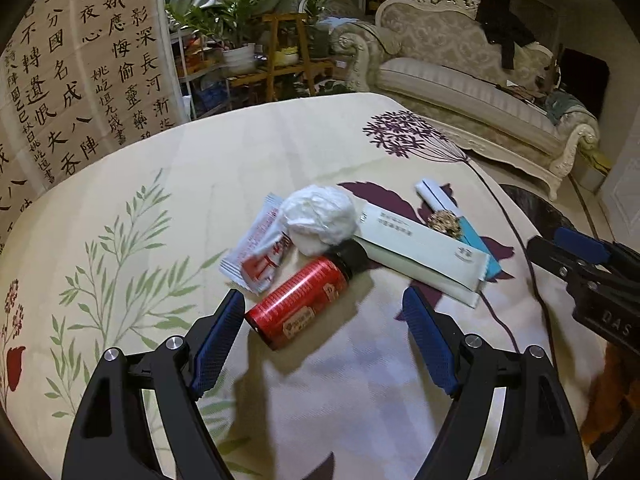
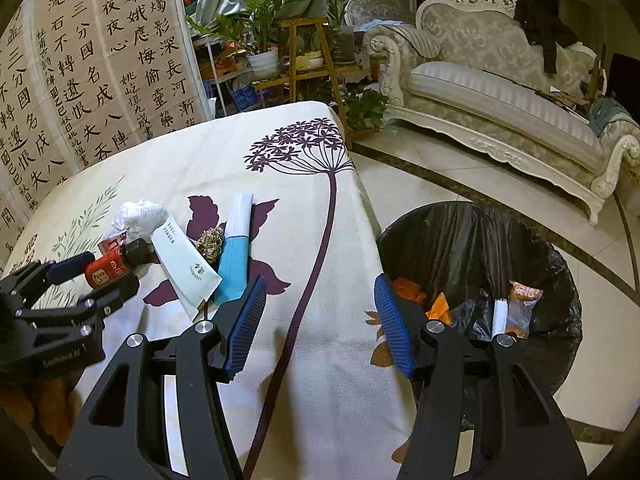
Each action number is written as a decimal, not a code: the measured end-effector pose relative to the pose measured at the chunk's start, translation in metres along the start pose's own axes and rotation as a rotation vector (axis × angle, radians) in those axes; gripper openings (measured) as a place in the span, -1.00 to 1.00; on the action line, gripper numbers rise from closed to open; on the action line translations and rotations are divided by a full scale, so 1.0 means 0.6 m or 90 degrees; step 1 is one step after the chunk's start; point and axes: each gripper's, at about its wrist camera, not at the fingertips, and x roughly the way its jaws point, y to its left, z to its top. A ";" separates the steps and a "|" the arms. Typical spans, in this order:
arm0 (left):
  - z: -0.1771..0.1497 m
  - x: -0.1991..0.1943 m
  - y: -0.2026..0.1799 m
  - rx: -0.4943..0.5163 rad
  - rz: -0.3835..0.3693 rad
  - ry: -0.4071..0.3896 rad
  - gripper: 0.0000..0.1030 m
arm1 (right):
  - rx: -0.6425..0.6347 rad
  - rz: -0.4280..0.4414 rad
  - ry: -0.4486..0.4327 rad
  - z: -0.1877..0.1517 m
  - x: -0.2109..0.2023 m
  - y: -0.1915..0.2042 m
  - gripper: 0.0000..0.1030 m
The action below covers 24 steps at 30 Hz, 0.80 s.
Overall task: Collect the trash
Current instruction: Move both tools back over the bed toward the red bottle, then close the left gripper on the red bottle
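A red bottle [image 1: 300, 300] with a black cap lies on its side on the cream flowered tablecloth [image 1: 160, 168]. Its base lies between the blue pads of my left gripper [image 1: 324, 302], which stands open; the left pad is close to the base and the right pad is well clear. Behind the bottle lie a crumpled white tissue [image 1: 320, 216], a red-and-white wrapper [image 1: 256, 252], a white packet [image 1: 420, 252], a blue-and-white packet [image 1: 472, 236] and a brown dried clump [image 1: 444, 222]. My right gripper [image 2: 320, 282] hangs open and empty over the table's right edge. In its view the left gripper [image 2: 98, 276] straddles the bottle [image 2: 108, 270].
A bin lined with a black bag [image 2: 460, 224] stands on the tiled floor right of the table and holds orange wrappers, a white roll and a plastic bag. A calligraphy screen [image 2: 100, 80], potted plants [image 2: 264, 40] and a pale sofa [image 2: 500, 92] stand beyond the table.
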 end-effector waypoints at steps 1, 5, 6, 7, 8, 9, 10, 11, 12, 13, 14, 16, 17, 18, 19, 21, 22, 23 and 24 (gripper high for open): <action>-0.001 -0.001 -0.002 -0.001 -0.002 0.001 0.53 | 0.000 0.000 0.000 0.000 0.000 0.000 0.07; -0.006 -0.004 -0.006 -0.007 -0.020 0.009 0.52 | 0.002 0.004 -0.002 -0.001 -0.002 -0.003 0.07; -0.007 -0.007 -0.007 -0.009 -0.020 0.007 0.52 | 0.003 0.005 -0.003 -0.001 -0.002 -0.002 0.07; -0.007 -0.008 -0.007 -0.011 -0.015 0.003 0.52 | 0.003 0.006 -0.003 -0.002 -0.003 -0.003 0.07; -0.005 -0.008 -0.005 -0.013 -0.011 0.000 0.52 | 0.003 0.007 -0.004 -0.002 -0.003 -0.003 0.07; -0.003 -0.007 -0.003 -0.017 -0.007 -0.002 0.52 | 0.003 0.007 -0.004 -0.001 -0.003 -0.002 0.07; 0.000 -0.004 0.000 -0.024 -0.005 0.000 0.52 | 0.002 0.008 -0.004 -0.002 -0.004 -0.003 0.07; 0.004 -0.001 0.002 -0.029 -0.006 0.001 0.52 | 0.002 0.008 -0.004 -0.002 -0.004 -0.003 0.07; 0.008 0.002 0.004 -0.033 -0.005 0.000 0.48 | 0.002 0.008 -0.005 -0.002 -0.004 -0.002 0.07; 0.011 0.006 0.006 -0.034 -0.003 0.001 0.33 | 0.002 0.009 -0.005 -0.003 -0.004 -0.003 0.07; 0.014 0.011 0.007 -0.033 -0.002 0.006 0.26 | 0.002 0.009 -0.005 -0.002 -0.004 -0.003 0.07; 0.014 0.016 0.005 -0.030 -0.004 0.014 0.06 | 0.002 0.009 -0.005 -0.002 -0.005 -0.001 0.07; 0.013 0.017 0.003 -0.027 -0.006 0.017 0.03 | 0.002 0.009 -0.005 -0.002 -0.005 -0.002 0.07; 0.012 0.016 0.001 -0.023 -0.006 0.017 -0.05 | 0.002 0.009 -0.005 -0.002 -0.004 -0.001 0.07; 0.010 0.014 -0.001 -0.015 -0.007 0.014 -0.19 | 0.002 0.009 -0.005 -0.001 -0.004 -0.001 0.07; 0.006 0.011 -0.006 -0.002 -0.010 0.011 -0.33 | 0.000 0.008 -0.005 -0.001 -0.004 -0.002 0.07; 0.004 0.011 -0.008 0.001 -0.011 0.010 -0.41 | -0.001 0.008 -0.005 -0.001 -0.004 -0.001 0.07; 0.004 0.009 -0.009 0.002 -0.012 0.009 -0.46 | -0.002 0.007 -0.005 -0.001 -0.005 0.000 0.07; 0.003 0.007 -0.010 0.003 -0.013 0.006 -0.52 | -0.003 0.006 -0.006 -0.001 -0.007 0.002 0.07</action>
